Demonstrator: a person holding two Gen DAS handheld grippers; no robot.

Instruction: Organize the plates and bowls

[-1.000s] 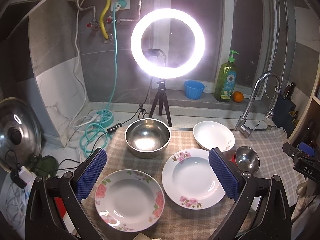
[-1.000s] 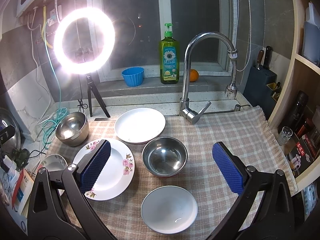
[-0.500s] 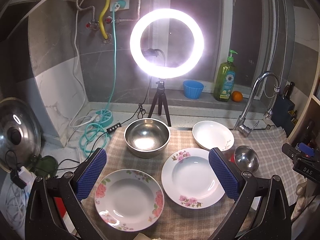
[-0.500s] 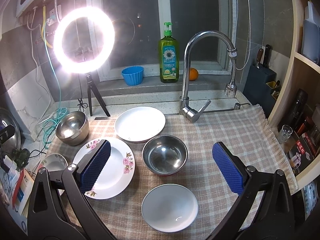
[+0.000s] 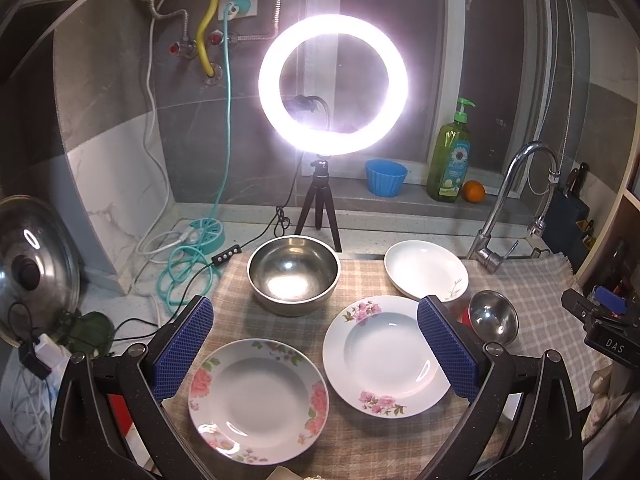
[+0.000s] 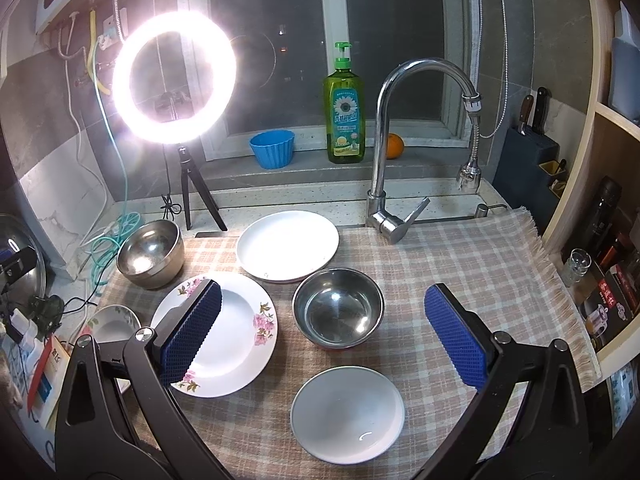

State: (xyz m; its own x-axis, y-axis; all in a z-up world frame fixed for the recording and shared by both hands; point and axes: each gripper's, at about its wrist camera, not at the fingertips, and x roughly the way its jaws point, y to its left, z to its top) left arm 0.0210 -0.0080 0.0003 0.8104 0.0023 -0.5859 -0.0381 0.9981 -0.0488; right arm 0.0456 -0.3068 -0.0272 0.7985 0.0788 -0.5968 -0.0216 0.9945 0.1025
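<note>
On the checked cloth [image 6: 460, 264] lie a rose-rimmed plate [image 5: 258, 399], a pink-flower plate [image 5: 386, 356] [image 6: 228, 340], a plain white plate [image 5: 426, 269] [image 6: 287, 245], a large steel bowl [image 5: 293, 273] [image 6: 151, 253], a small steel bowl [image 6: 338, 312] [image 5: 493, 317] and a white bowl [image 6: 347, 414]. My left gripper [image 5: 316, 354] is open and empty above the two flowered plates. My right gripper [image 6: 324, 336] is open and empty above the small steel bowl and the white bowl.
A ring light on a tripod [image 5: 332, 84] stands behind the large bowl. A tap [image 6: 400, 140] rises at the back. A blue cup [image 6: 273, 149], soap bottle [image 6: 345, 108] and orange [image 6: 394, 146] sit on the sill. Cables [image 5: 180, 256] and a pot lid [image 5: 36, 264] lie left. Shelves [image 6: 600, 240] stand right.
Both views shift only slightly; the dishes stay where they were and both grippers stay open.
</note>
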